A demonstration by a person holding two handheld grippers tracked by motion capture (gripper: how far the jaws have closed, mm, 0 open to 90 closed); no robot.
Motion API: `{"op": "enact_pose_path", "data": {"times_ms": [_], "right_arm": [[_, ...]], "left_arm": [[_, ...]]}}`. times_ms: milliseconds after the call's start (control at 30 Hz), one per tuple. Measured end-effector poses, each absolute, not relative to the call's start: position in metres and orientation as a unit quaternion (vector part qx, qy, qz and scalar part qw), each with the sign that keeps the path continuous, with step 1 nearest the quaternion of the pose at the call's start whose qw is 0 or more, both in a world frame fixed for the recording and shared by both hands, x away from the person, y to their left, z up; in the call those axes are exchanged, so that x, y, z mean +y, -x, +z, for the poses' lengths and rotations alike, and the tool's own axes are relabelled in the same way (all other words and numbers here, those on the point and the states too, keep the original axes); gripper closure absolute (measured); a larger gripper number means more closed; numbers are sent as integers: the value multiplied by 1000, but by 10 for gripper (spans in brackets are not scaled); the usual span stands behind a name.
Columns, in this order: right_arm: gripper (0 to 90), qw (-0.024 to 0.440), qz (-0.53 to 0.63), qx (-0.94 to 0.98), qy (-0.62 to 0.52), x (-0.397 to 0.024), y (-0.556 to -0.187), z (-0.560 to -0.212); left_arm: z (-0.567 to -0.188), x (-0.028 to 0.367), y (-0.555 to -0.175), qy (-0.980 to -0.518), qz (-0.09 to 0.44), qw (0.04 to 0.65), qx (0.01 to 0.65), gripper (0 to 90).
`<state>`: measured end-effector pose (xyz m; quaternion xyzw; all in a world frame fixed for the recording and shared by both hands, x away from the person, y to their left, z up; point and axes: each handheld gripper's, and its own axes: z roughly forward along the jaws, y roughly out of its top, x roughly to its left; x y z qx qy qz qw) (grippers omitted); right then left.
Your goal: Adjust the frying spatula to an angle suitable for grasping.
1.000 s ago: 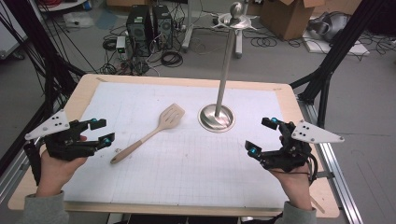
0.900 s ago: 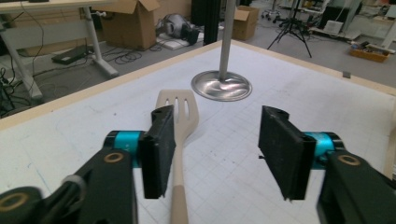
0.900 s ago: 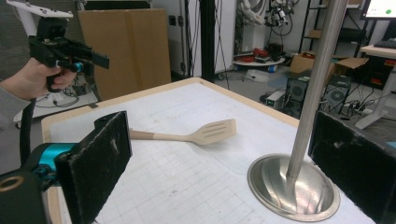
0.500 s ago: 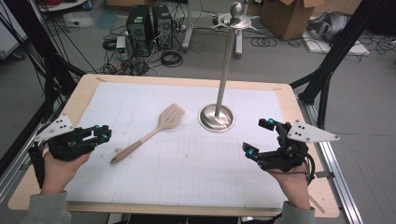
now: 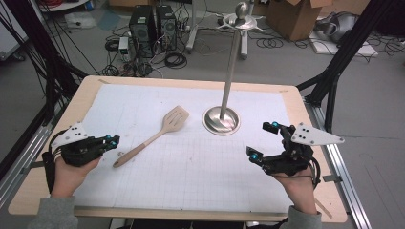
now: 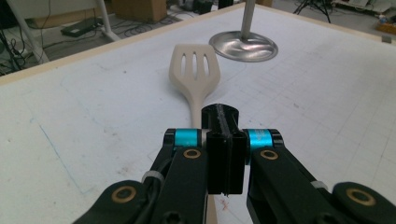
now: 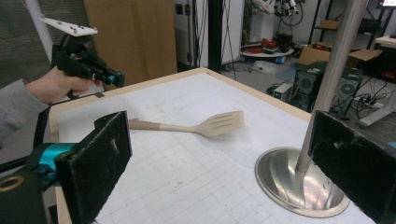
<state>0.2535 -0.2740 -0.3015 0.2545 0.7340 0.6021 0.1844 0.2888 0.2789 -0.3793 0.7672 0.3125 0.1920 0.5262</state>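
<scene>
A pale wooden slotted spatula lies flat on the white gridded mat, its head pointing toward the stand. My left gripper hovers low at the table's left, just short of the handle's near end. Its jaws have just been closing and now meet with nothing between them. The handle runs on ahead of and below the tips. My right gripper is held at the table's right, open and empty, its pads wide apart. The other hand's gripper shows farther off in the right gripper view.
A steel stand with a round base and a tall pole rises at the mat's far centre. The wooden table edge frames the mat. Computers, cables and cardboard boxes sit on the floor beyond.
The left gripper's jaws went from open to shut, and that hand sank toward the table near the spatula handle. The right hand and the spatula stayed put.
</scene>
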Motion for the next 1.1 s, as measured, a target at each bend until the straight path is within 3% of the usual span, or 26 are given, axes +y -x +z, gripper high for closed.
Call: {"op": "enact_pose_path", "data": {"times_ms": [533, 1100], "right_arm": [[50, 181, 602, 736, -253, -273, -253, -302], [50, 179, 602, 735, -254, -273, -254, -303]], "left_arm": [[-411, 266, -297, -778, 147, 520, 322, 896], [-432, 255, -301, -802, 132, 489, 317, 896]]}}
